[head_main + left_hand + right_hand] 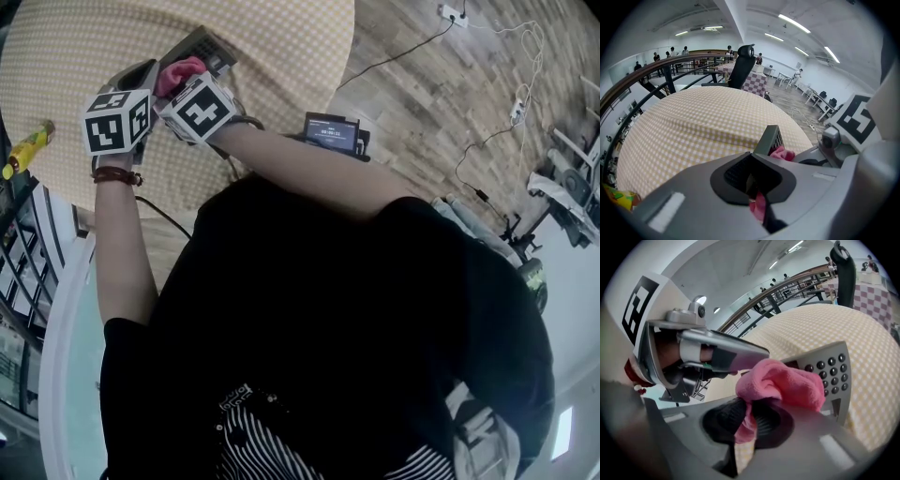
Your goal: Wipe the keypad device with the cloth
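One view, right gripper view, shows keypad device (840, 401) buttons (833, 362) beside cloth (780, 380).

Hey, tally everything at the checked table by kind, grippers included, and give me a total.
grippers: 2, the left gripper and the right gripper
keypad device: 1
cloth: 1
yellow item: 1
Total: 5
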The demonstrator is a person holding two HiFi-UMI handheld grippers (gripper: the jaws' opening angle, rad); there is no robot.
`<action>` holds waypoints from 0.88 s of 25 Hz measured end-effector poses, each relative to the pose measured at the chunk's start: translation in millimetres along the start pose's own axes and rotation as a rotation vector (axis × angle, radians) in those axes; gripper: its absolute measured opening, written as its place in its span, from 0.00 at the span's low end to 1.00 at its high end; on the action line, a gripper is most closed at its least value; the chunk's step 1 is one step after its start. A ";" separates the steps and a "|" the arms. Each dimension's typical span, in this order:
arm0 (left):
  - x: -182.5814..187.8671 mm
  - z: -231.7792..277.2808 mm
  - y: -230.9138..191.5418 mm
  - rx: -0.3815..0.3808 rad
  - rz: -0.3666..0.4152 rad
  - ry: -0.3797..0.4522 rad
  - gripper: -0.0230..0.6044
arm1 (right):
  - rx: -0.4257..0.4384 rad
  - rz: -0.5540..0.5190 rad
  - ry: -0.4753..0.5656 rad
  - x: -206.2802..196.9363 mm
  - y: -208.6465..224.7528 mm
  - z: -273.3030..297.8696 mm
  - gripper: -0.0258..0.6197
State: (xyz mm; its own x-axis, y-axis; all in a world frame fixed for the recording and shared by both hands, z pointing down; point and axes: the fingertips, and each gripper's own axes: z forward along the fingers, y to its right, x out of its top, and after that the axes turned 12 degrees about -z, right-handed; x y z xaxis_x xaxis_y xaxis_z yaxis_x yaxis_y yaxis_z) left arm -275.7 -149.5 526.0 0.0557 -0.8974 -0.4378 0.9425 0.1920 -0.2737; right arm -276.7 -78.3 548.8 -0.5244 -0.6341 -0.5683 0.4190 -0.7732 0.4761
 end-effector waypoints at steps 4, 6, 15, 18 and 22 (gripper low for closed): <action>-0.4 -0.6 -2.4 0.012 0.010 0.001 0.04 | 0.019 0.052 -0.081 -35.3 1.4 8.2 0.11; 0.3 0.3 -2.6 0.015 0.008 0.004 0.04 | 0.033 0.113 -0.121 -53.4 5.5 10.4 0.11; -0.4 1.7 2.2 0.019 0.021 0.013 0.04 | 0.004 0.148 0.020 -21.2 2.1 -2.7 0.11; 0.8 2.1 2.7 0.029 0.031 0.018 0.04 | 0.017 0.122 0.080 14.5 -0.2 -9.9 0.11; 0.8 1.9 1.3 0.031 0.034 0.021 0.04 | 0.035 0.130 0.058 10.0 1.0 -6.4 0.11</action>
State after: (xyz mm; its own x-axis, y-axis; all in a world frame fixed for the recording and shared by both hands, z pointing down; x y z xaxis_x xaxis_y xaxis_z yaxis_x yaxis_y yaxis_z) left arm -273.8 -150.7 526.9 0.0816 -0.8819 -0.4644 0.9498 0.2099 -0.2318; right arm -276.8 -85.5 539.3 -0.4229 -0.7292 -0.5380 0.4540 -0.6843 0.5706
